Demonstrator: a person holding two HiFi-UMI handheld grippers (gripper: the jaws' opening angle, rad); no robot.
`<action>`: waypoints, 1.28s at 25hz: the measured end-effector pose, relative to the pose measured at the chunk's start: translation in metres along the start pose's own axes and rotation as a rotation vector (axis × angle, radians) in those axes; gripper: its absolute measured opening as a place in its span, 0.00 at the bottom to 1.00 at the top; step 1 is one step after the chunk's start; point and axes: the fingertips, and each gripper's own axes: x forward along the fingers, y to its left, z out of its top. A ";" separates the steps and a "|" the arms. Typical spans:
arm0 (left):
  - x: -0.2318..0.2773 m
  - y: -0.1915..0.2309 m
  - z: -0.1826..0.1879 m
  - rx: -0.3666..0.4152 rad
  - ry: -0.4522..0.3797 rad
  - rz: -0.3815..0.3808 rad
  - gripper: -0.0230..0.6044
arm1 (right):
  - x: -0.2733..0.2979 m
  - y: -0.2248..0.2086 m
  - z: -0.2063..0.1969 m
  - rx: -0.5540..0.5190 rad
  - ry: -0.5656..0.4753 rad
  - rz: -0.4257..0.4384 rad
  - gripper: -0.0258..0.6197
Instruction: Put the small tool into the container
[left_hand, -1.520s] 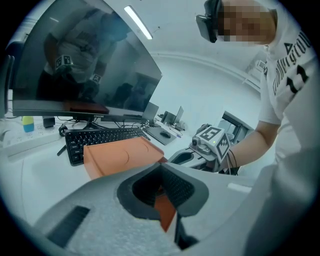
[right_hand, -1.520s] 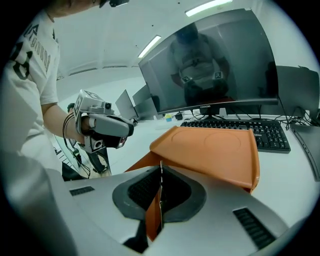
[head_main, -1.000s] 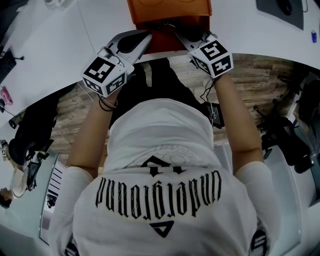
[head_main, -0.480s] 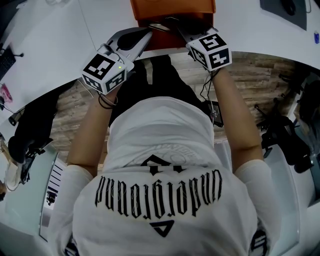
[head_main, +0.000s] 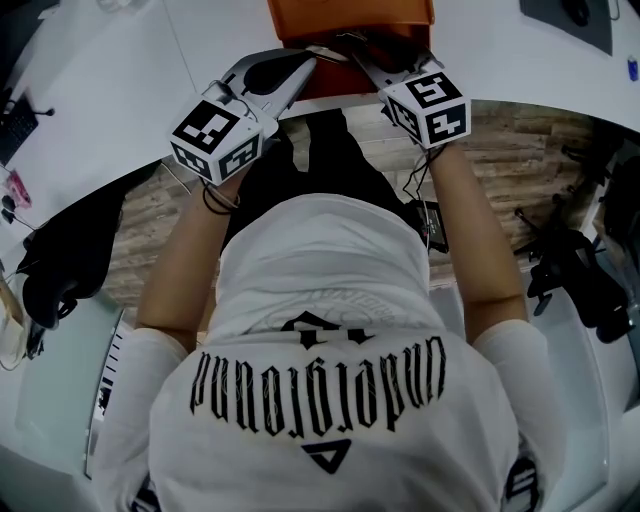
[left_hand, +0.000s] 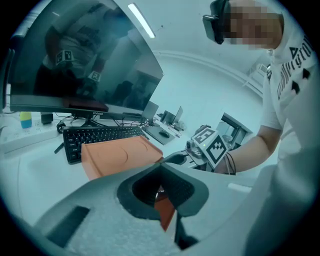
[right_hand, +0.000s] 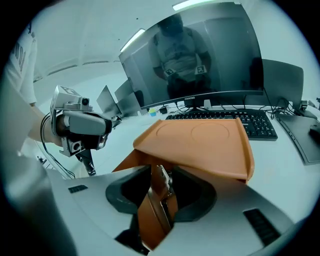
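Observation:
An orange container (head_main: 350, 15) with a flat lid (right_hand: 200, 142) stands on the white desk (head_main: 100, 90) at the top of the head view. My right gripper (right_hand: 160, 200) reaches over its near wall (right_hand: 150, 220), and its jaws are opening, with a gap on each side of the wall. A small brownish metal tool (right_hand: 163, 181) sits against that wall between the jaws. My left gripper (left_hand: 167, 215) is on the container's left corner, shut on a sliver of the orange wall (left_hand: 165, 212). In the head view the left gripper (head_main: 295, 72) and the right gripper (head_main: 372, 62) face each other.
A black keyboard (right_hand: 235, 122) and a large dark monitor (right_hand: 200, 60) stand behind the container. A grey mouse pad with a mouse (head_main: 565, 15) lies far right. Black office chairs (head_main: 585, 280) stand on the wooden floor to my sides.
Both grippers have shifted a little further onto the container. The container sits slightly higher in the head view.

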 end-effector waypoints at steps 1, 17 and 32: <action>0.000 -0.002 0.001 0.009 -0.001 -0.007 0.06 | -0.003 0.000 0.001 0.006 -0.010 -0.012 0.22; -0.079 -0.058 0.061 0.202 -0.073 -0.142 0.06 | -0.110 0.066 0.088 -0.001 -0.328 -0.242 0.09; -0.194 -0.098 0.113 0.354 -0.208 -0.206 0.06 | -0.199 0.197 0.161 -0.118 -0.535 -0.378 0.06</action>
